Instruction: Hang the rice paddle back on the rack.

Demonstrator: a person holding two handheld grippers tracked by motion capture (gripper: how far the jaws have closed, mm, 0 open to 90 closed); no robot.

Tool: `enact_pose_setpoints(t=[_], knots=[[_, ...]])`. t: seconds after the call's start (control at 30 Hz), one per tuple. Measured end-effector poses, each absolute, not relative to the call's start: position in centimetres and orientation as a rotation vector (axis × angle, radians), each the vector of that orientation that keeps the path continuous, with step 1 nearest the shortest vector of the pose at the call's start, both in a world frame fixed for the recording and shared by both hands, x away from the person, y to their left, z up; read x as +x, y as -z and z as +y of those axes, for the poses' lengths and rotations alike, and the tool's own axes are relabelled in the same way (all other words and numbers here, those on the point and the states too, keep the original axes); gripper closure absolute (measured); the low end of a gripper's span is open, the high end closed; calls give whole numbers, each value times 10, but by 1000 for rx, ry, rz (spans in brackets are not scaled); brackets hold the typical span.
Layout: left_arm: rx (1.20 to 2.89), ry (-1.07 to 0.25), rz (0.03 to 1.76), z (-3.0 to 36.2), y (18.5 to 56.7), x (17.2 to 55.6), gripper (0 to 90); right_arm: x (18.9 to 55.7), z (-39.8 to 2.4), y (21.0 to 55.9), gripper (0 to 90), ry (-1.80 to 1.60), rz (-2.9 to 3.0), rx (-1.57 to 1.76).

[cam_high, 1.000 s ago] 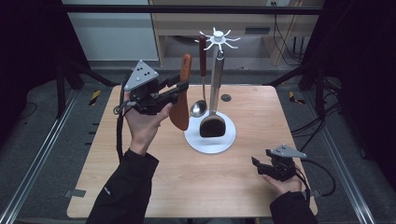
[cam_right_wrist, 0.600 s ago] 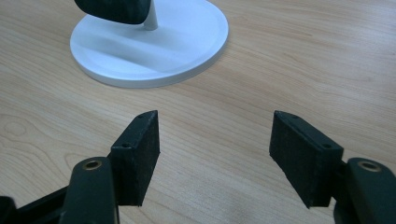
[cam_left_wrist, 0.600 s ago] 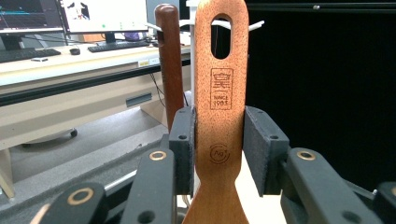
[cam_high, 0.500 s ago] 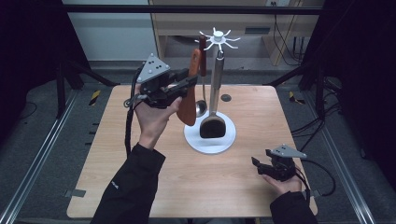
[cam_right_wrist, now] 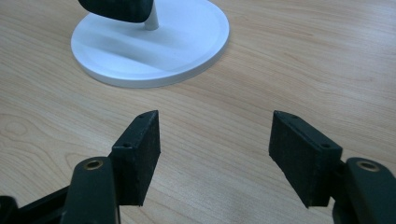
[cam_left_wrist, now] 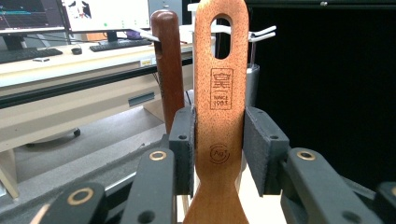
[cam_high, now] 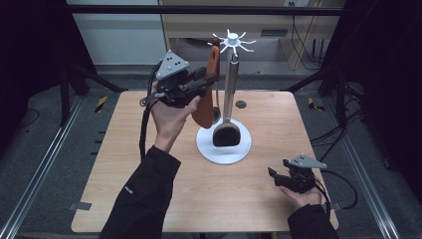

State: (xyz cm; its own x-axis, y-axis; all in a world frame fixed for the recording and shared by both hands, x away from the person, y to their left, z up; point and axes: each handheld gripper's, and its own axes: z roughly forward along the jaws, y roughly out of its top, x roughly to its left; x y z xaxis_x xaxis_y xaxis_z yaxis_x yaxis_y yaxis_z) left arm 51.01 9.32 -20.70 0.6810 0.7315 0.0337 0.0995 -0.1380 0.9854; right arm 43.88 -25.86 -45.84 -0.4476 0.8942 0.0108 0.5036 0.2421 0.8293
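Wooden table (cam_high: 149,199): left claw (cam_high: 211,82) grips wooden spatula (cam_left_wrist: 219,116) beside rack (cam_high: 231,89); right claw (cam_right_wrist: 215,149) open.

Brown wooden spatula (cam_left_wrist: 220,116) held upright, hanging-hole end up, beside the stand's pole.

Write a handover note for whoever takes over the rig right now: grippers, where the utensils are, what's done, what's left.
Left gripper: shut on the wooden spatula, held upright and raised beside the top of the utensil stand.
Right gripper: open, empty, low over the table at the near right.
Things: the spatula's handle hole is up near the white hooks; a black turner hangs on the stand, and a dark-handled utensil hangs just behind the spatula.
Done: spatula gripped and lifted to hook height.
Left: probably slip the hole over a free hook, release, and withdraw.
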Motion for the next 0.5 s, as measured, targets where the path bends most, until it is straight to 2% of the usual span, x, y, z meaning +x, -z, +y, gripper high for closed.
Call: enact_pose_setpoints(t=[0.5], knots=[[1663,-650,708,83,205,520,655,438,-259,458,342,-1102,2048,1274]])
